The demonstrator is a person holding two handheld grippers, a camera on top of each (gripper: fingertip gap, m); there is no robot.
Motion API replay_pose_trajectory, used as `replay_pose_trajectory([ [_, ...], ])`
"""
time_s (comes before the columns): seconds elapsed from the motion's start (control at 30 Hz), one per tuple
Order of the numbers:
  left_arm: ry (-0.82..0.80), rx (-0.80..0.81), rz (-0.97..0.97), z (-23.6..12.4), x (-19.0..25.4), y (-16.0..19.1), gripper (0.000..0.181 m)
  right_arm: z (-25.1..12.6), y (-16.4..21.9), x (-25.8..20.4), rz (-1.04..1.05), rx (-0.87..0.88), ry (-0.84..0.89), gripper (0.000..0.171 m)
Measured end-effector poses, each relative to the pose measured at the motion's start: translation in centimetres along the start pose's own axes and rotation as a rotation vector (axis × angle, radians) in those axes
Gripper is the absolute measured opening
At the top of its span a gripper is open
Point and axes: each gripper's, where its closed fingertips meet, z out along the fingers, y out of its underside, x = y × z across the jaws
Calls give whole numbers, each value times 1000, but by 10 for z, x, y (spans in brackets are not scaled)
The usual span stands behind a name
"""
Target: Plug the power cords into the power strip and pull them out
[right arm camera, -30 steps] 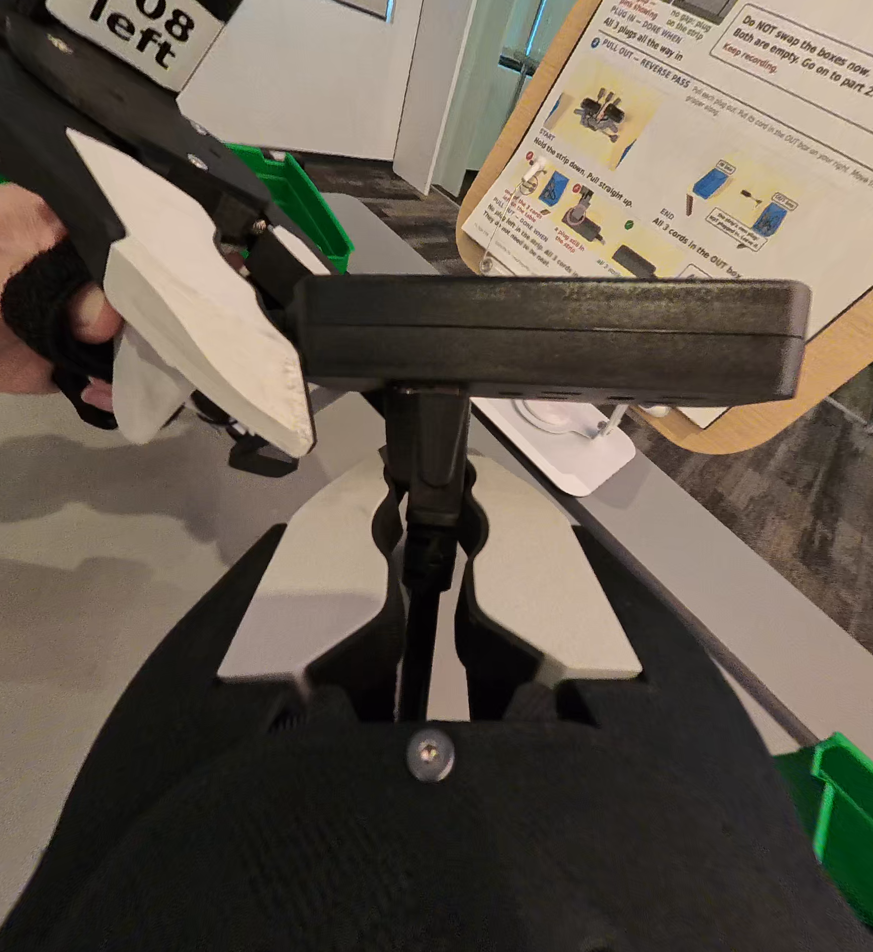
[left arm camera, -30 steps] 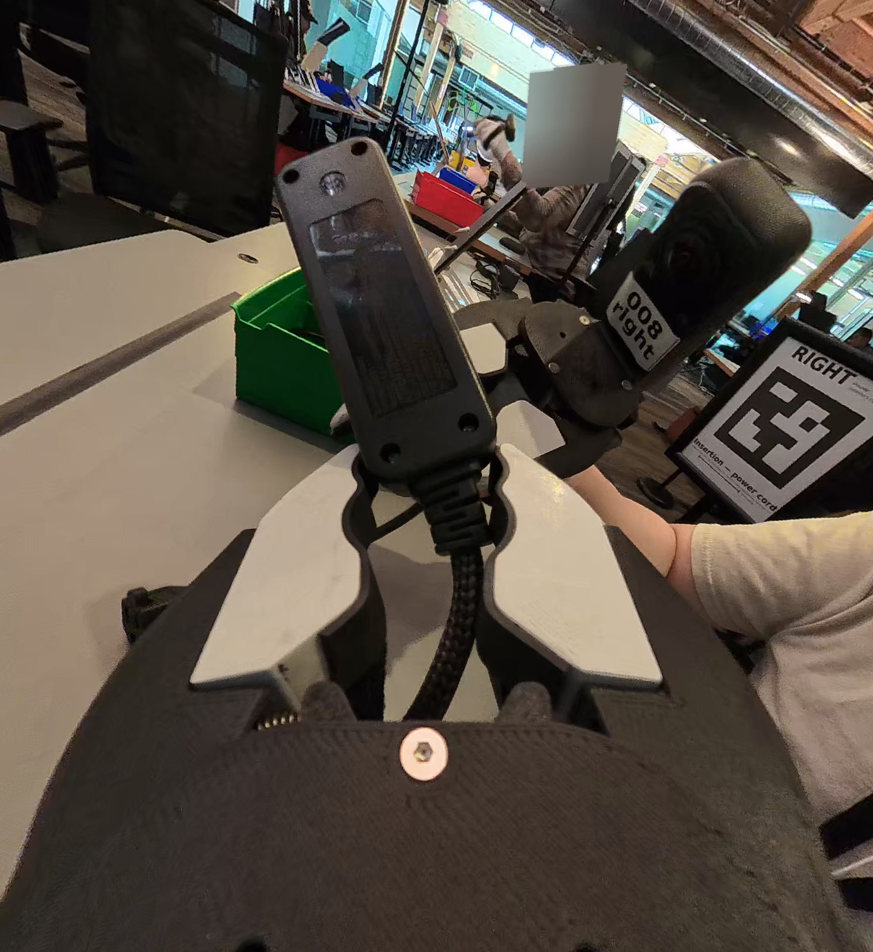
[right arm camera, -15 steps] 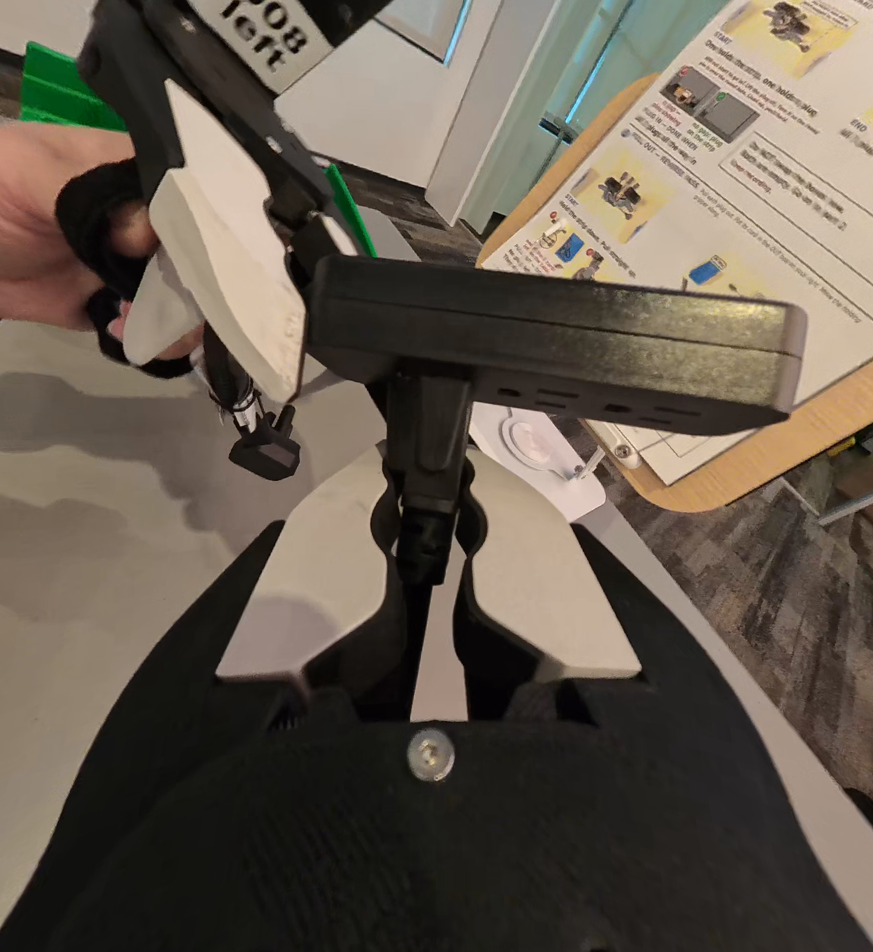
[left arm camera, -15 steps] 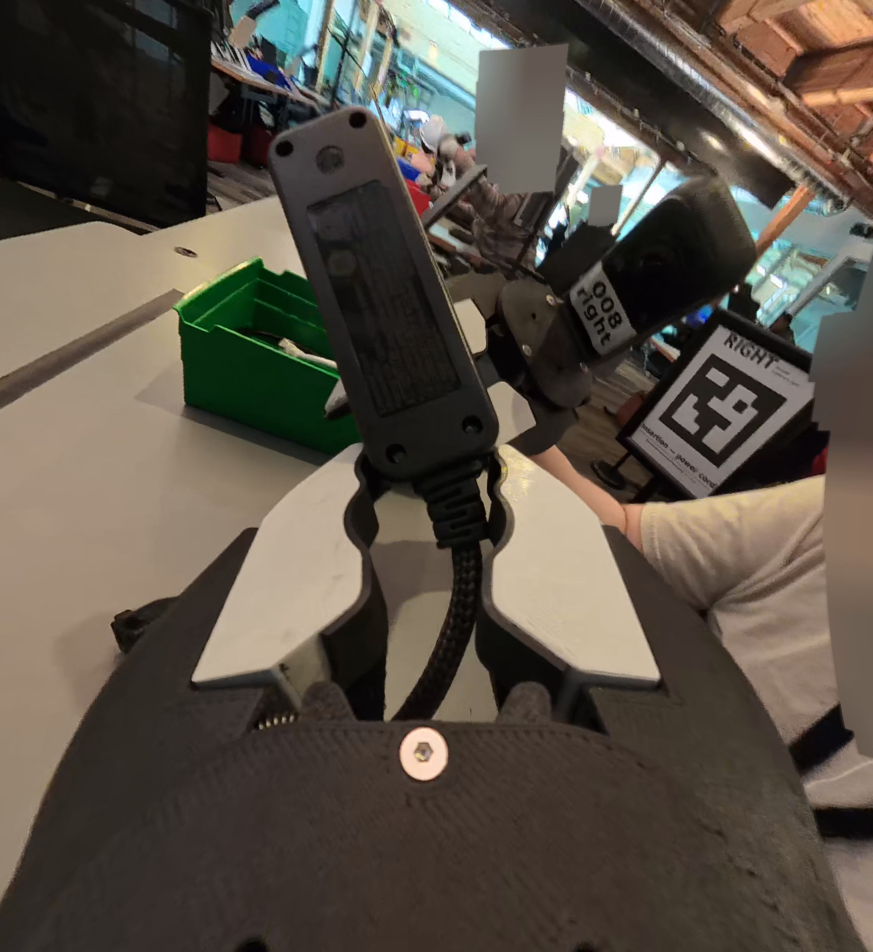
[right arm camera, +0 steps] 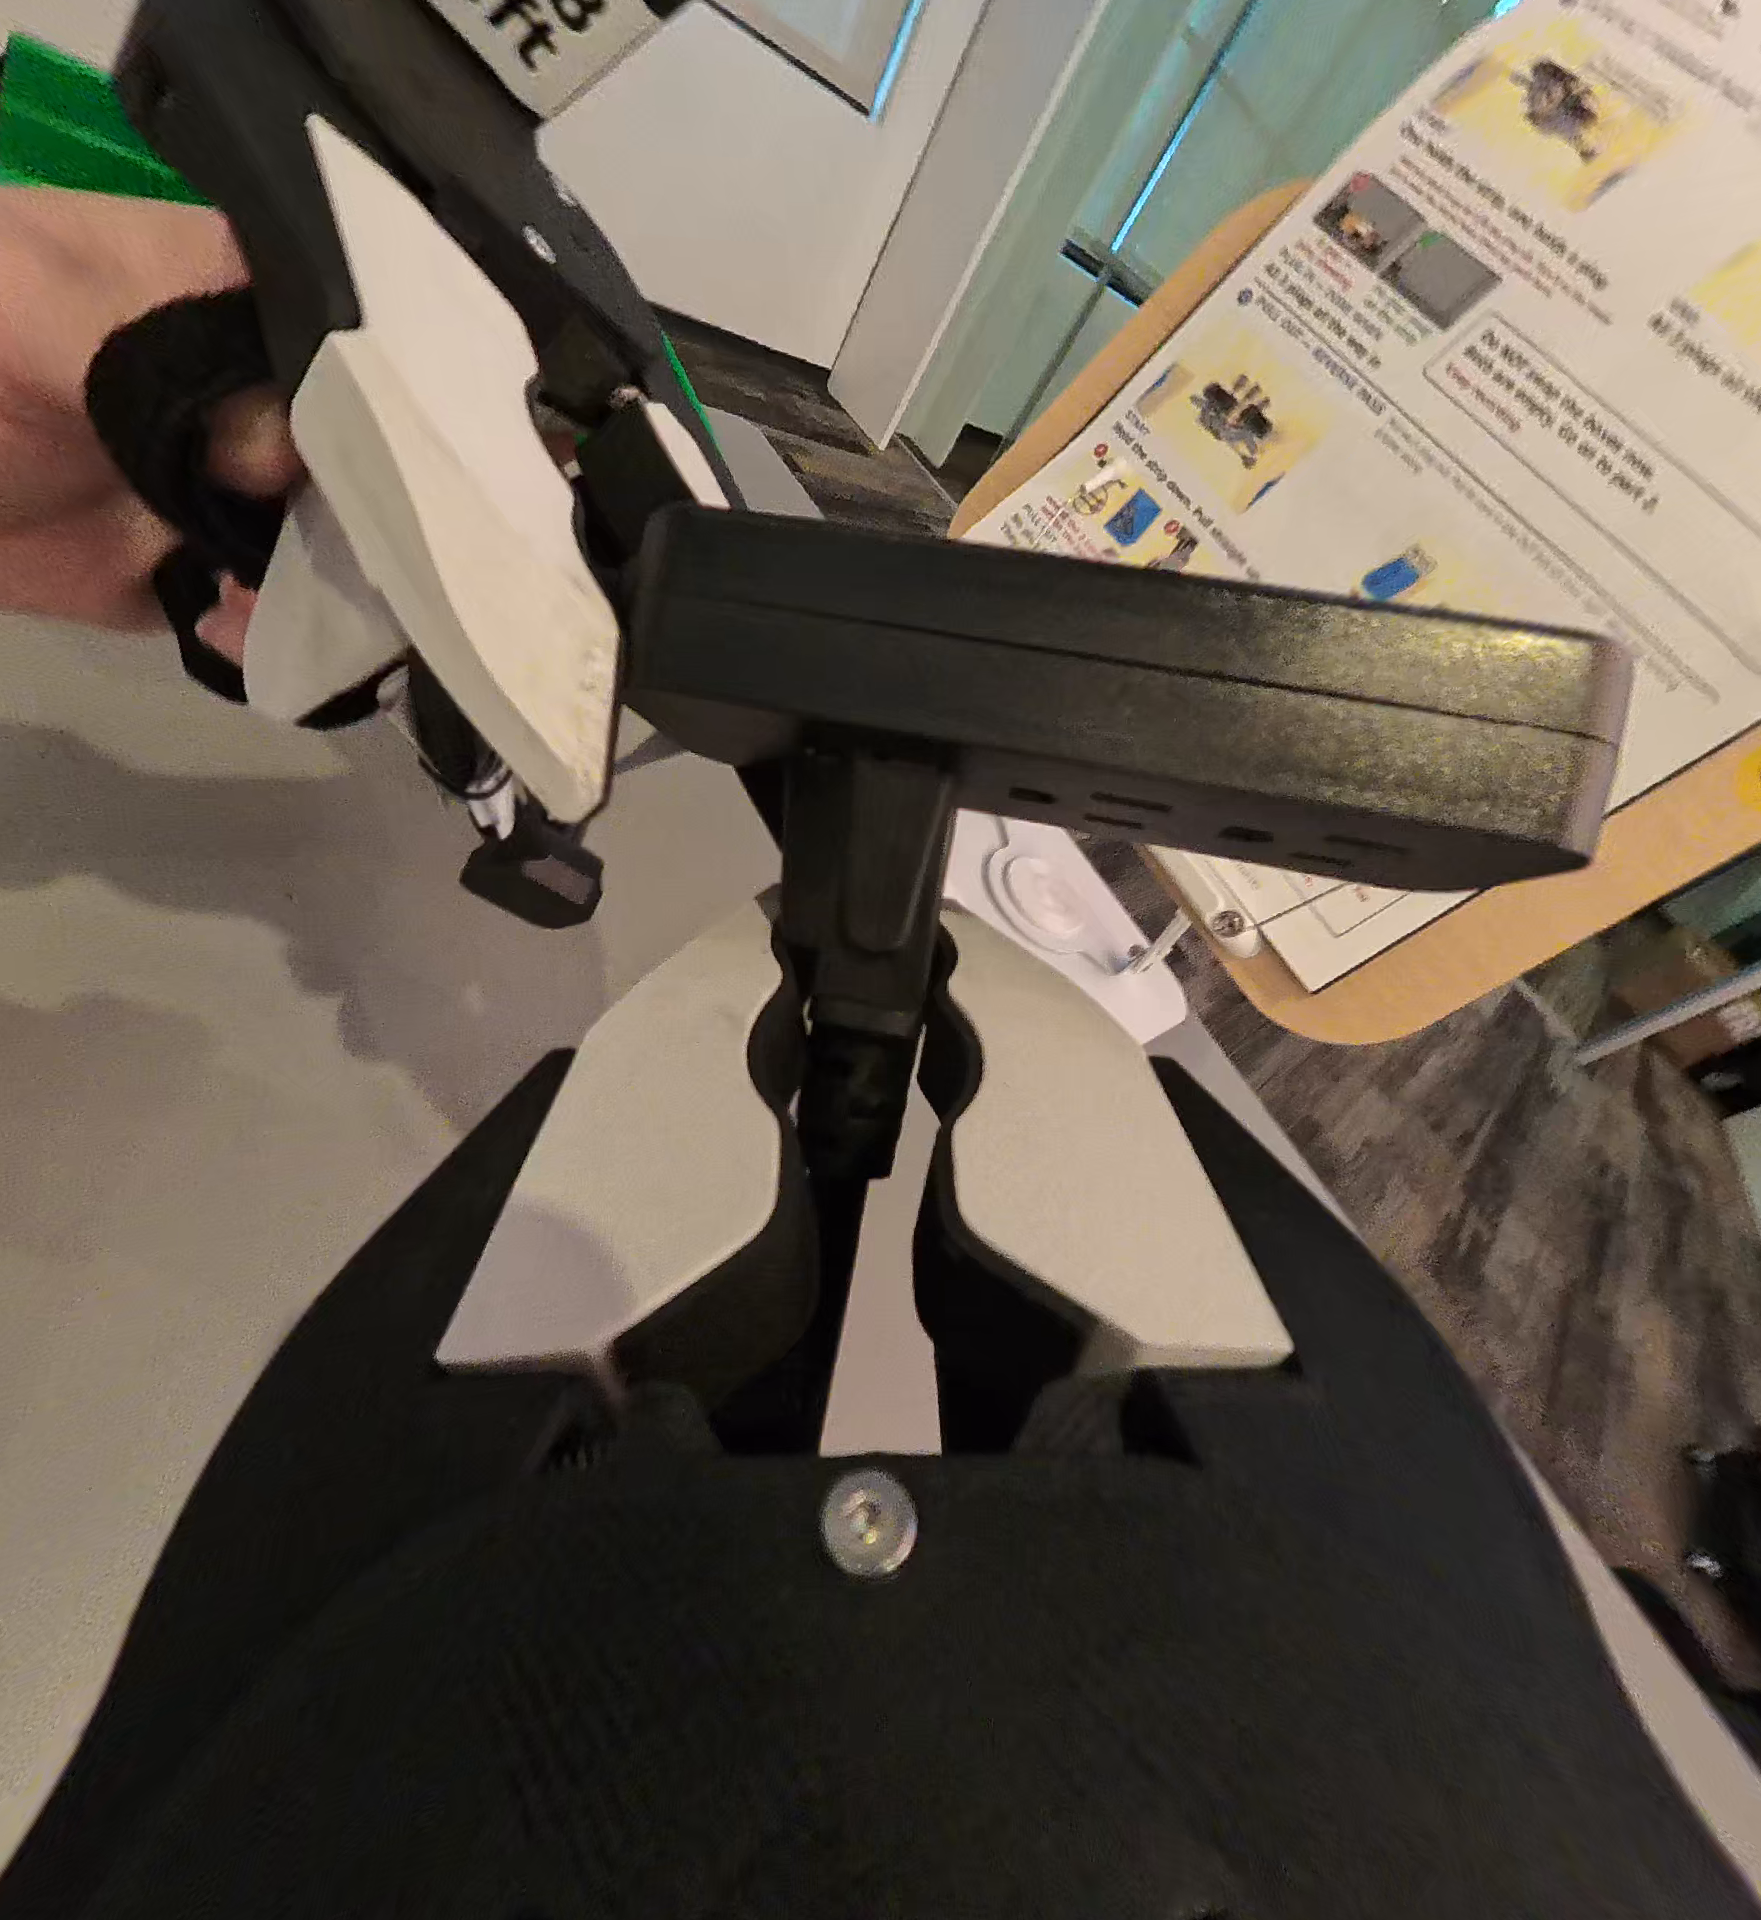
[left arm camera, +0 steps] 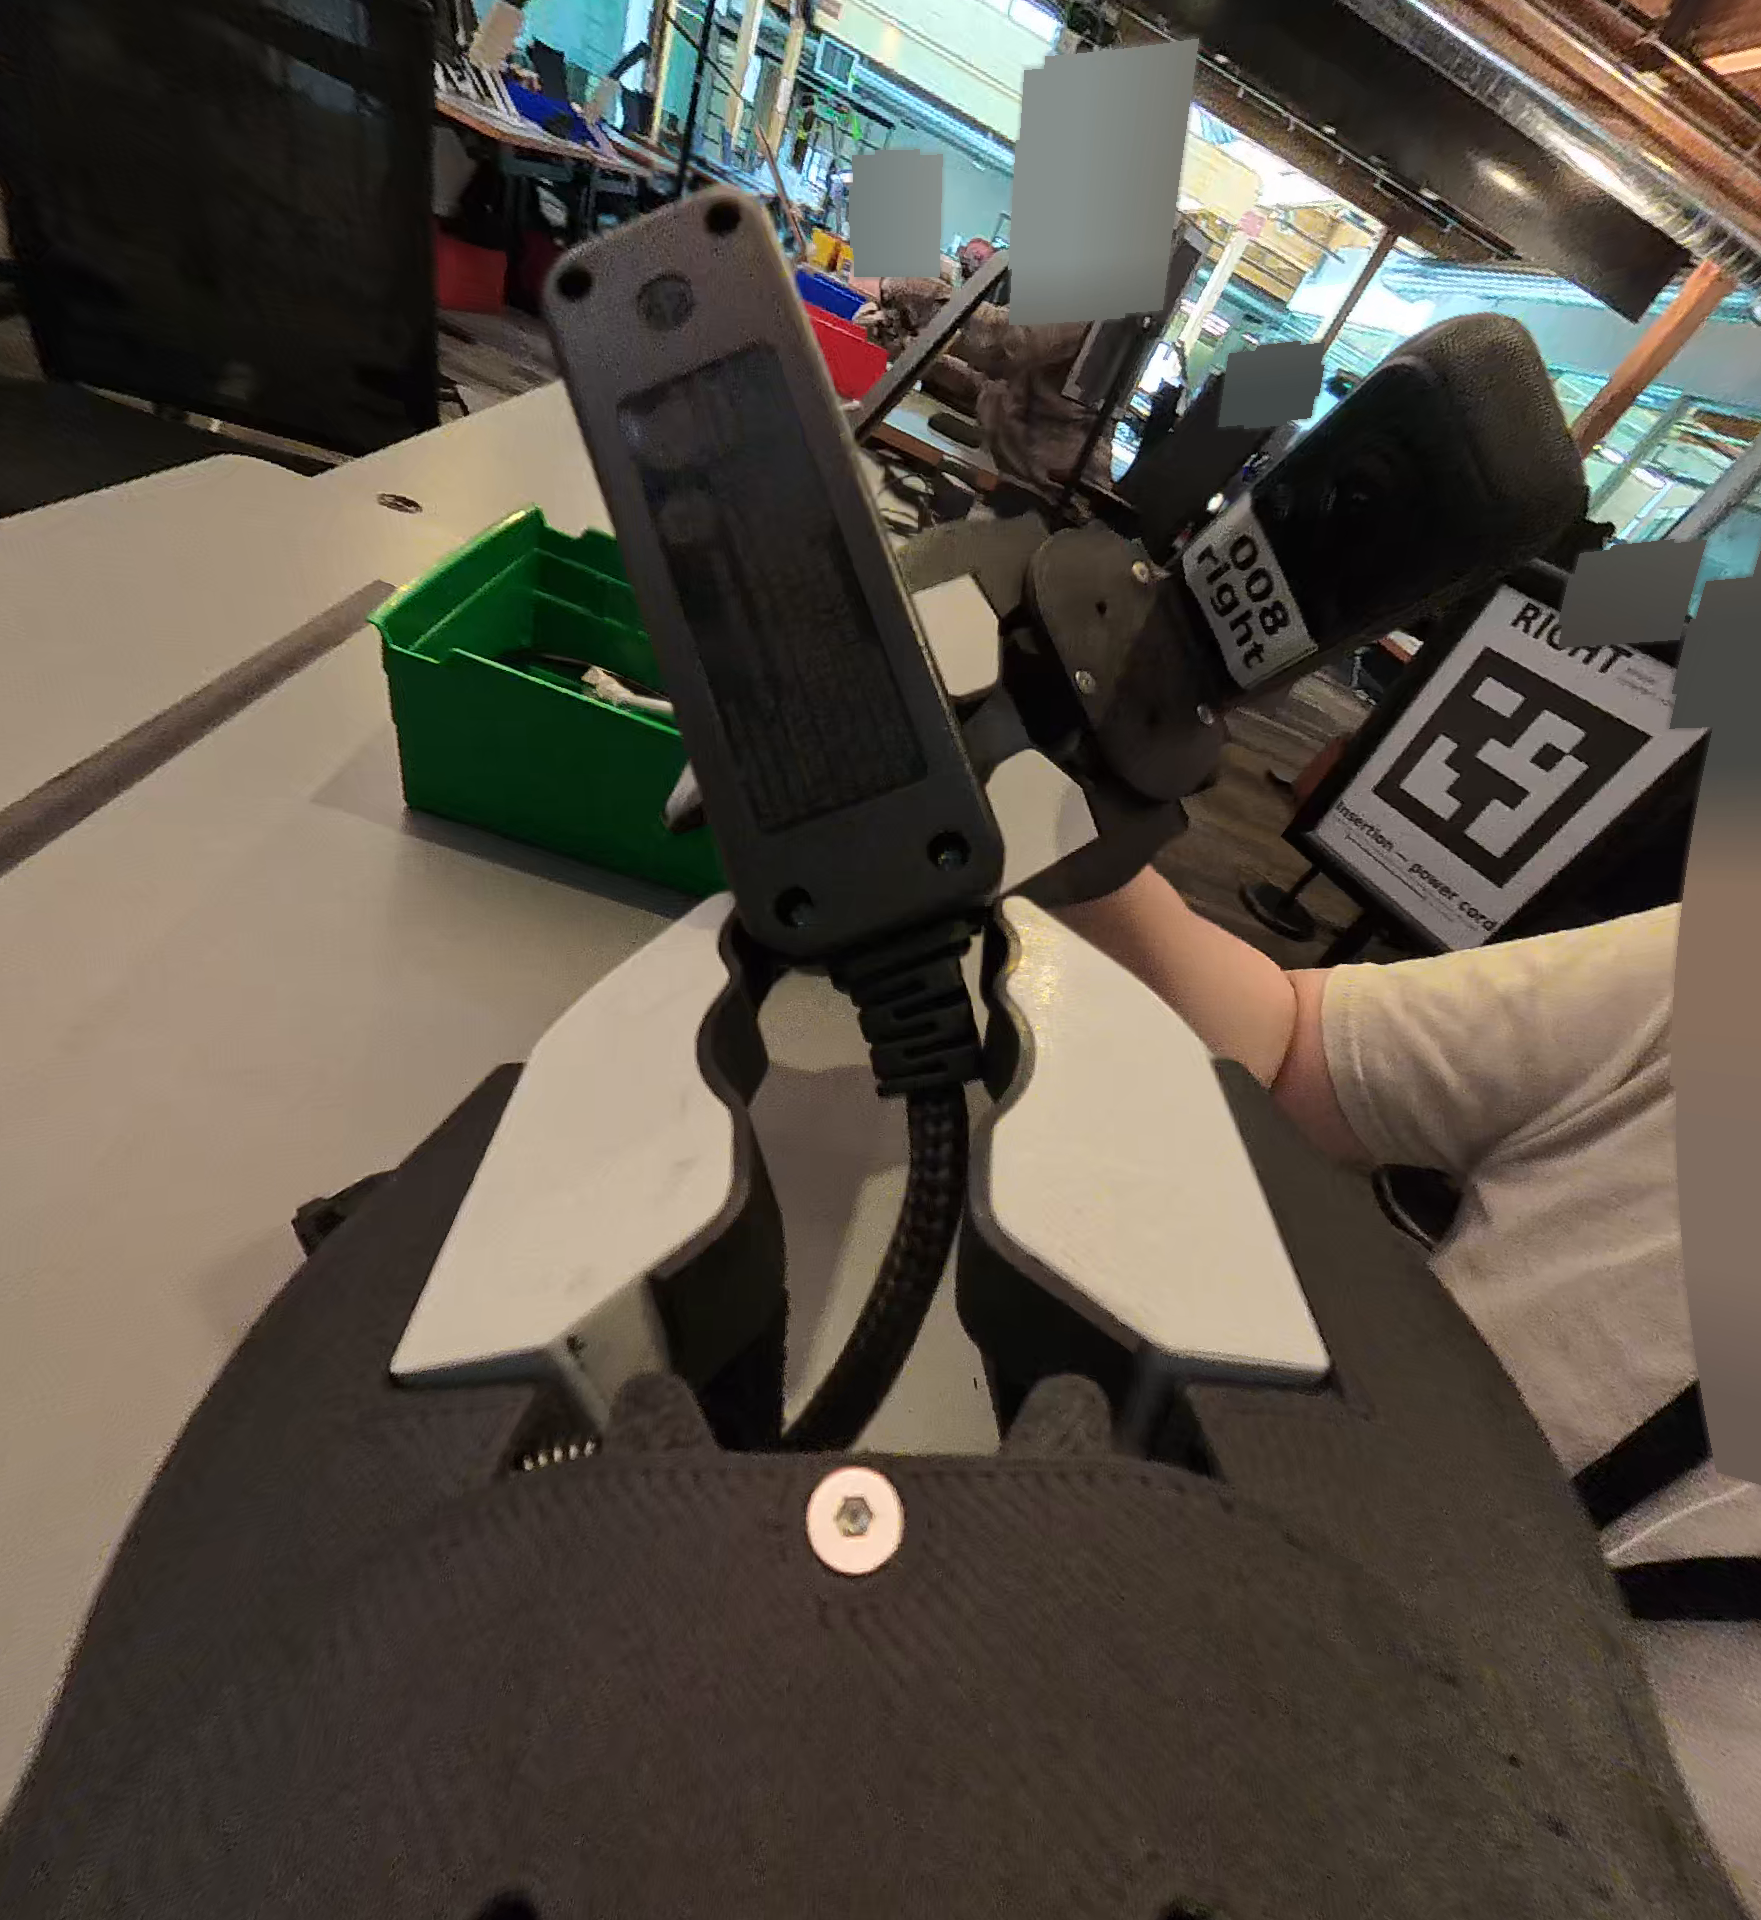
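The black power strip [left arm camera: 762, 582] is held up in the air, its back side facing the left wrist view. My left gripper [left arm camera: 865, 935] is shut on the strip's cord end, and the braided cord [left arm camera: 907, 1247] runs back between the fingers. In the right wrist view the strip [right arm camera: 1115, 686] lies nearly level, tilted down to the right, sockets facing down. My right gripper [right arm camera: 860, 987] is shut on a black plug [right arm camera: 865, 862] seated in a socket near the strip's left end. The left gripper [right arm camera: 440, 468] shows there too, and the right gripper [left arm camera: 1115, 707] shows behind the strip.
A green bin [left arm camera: 523, 717] with white cords stands on the grey table [left arm camera: 180, 935] behind the strip. The strip's own plug [right arm camera: 533, 873] dangles below the left gripper. An instruction board [right arm camera: 1478, 416] on a white base [right arm camera: 1063, 904] stands at the table's right edge. A marker sign [left arm camera: 1499, 769] stands beyond.
Both grippers have shifted together with the strip, which now tilts down more to the right. The plug stays seated in the socket. The strip's own plug has swung into view.
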Motion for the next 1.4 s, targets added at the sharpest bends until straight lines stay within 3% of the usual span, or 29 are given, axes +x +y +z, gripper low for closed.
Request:
replay_pose_trajectory([
  [0.1,25,51,-27,-7,0,-7,27,-11,4,12,-44,-3,19,21],
  [0.17,67,150,41,-16,10,-20,0,-18,14,20,-62,-39,33,20],
  [0.23,5,190,48,-21,6,-25,0,-22,19,21,-50,-63,15,20],
  [0.3,-50,106,10,-16,-2,-16,52,-21,19,21,-58,-104,27,20],
  [0.33,-32,77,-15,-14,-2,-13,66,-20,19,19,-72,-114,20,20],
  [0.4,-11,106,-64,-13,-3,-15,72,-19,16,14,-123,-110,12,20],
  [0.5,61,139,-164,-10,-1,-15,68,-15,11,3,-209,-116,11,20],
  [0.6,66,0,-185,6,0,6,64,-11,4,-6,-337,-124,45,20],
  [0.67,78,-23,-172,9,7,8,43,-10,2,-4,-414,-130,105,20],
  [0.73,73,-21,-113,7,11,6,43,-12,-6,-2,-457,-86,150,19],
  [1.0,28,240,-162,11,-4,-18,44,-7,-2,14,-168,-118,244,20],
  [1.07,7,209,-154,9,-7,-14,44,-3,0,10,-151,-119,226,20],
  [1.23,59,-5,-124,6,6,3,43,-8,-2,-6,-333,-60,69,20],
  [1.4,110,-36,-114,18,17,6,43,-23,-1,-4,-451,-63,46,20],
])
